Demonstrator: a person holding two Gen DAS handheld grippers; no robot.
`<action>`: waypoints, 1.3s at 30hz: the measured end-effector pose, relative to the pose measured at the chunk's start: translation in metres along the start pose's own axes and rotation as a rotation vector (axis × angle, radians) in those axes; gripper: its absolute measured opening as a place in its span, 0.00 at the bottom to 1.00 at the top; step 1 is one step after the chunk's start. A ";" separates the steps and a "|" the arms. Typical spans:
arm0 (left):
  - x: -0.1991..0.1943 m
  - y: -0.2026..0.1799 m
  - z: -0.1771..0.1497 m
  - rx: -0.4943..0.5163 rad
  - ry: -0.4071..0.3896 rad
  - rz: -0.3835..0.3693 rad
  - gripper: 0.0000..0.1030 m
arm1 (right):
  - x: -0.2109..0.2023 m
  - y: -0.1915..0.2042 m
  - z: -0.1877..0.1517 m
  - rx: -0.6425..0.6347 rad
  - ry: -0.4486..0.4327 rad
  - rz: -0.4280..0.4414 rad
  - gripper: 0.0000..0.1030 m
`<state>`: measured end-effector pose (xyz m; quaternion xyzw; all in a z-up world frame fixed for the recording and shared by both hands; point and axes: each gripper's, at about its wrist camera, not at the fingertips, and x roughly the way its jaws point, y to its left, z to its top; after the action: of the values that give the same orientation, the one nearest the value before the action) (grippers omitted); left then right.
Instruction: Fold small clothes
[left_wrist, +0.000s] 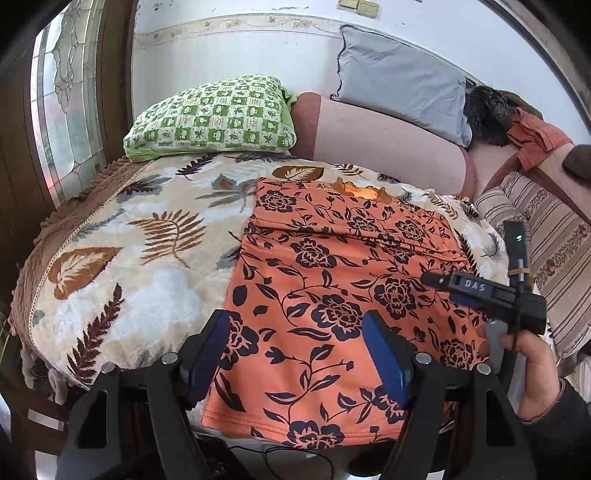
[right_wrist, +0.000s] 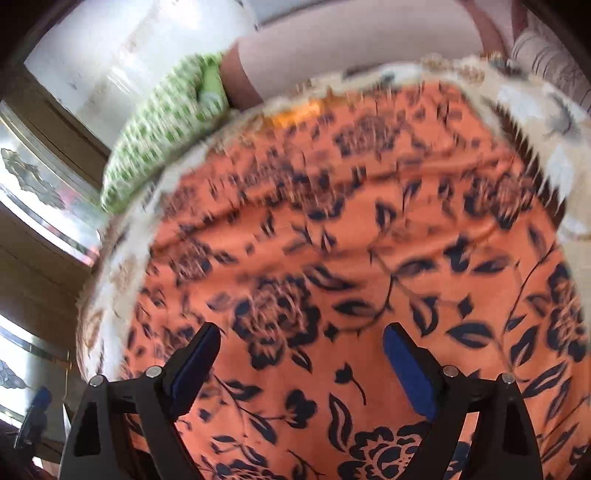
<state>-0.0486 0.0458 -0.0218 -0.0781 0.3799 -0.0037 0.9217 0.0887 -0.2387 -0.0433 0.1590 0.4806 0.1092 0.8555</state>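
Note:
An orange garment with dark blue flowers (left_wrist: 332, 280) lies flat on a leaf-patterned blanket (left_wrist: 140, 258), with its sides folded in. My left gripper (left_wrist: 297, 325) is open and empty over the garment's near edge. My right gripper shows in the left wrist view (left_wrist: 436, 278), held in a hand at the garment's right side. In the right wrist view my right gripper (right_wrist: 301, 338) is open and empty, close above the garment (right_wrist: 369, 240). That view is blurred.
A green checked pillow (left_wrist: 214, 118), a pink bolster (left_wrist: 384, 144) and a grey pillow (left_wrist: 402, 81) lie at the back by the wall. A striped cover (left_wrist: 554, 251) is at the right. A glass door (left_wrist: 66, 103) stands at the left.

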 end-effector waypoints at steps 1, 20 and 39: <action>0.001 0.000 0.000 0.000 0.004 -0.002 0.73 | -0.004 0.001 0.002 -0.009 -0.014 0.002 0.89; 0.006 0.004 0.006 -0.029 -0.004 -0.020 0.73 | -0.021 0.005 0.016 -0.050 -0.077 -0.015 0.89; 0.014 0.008 0.003 -0.064 -0.016 -0.060 0.73 | -0.058 0.023 0.031 -0.091 -0.150 -0.002 0.89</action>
<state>-0.0370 0.0531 -0.0306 -0.1189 0.3700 -0.0188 0.9212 0.0847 -0.2428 0.0262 0.1272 0.4097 0.1177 0.8956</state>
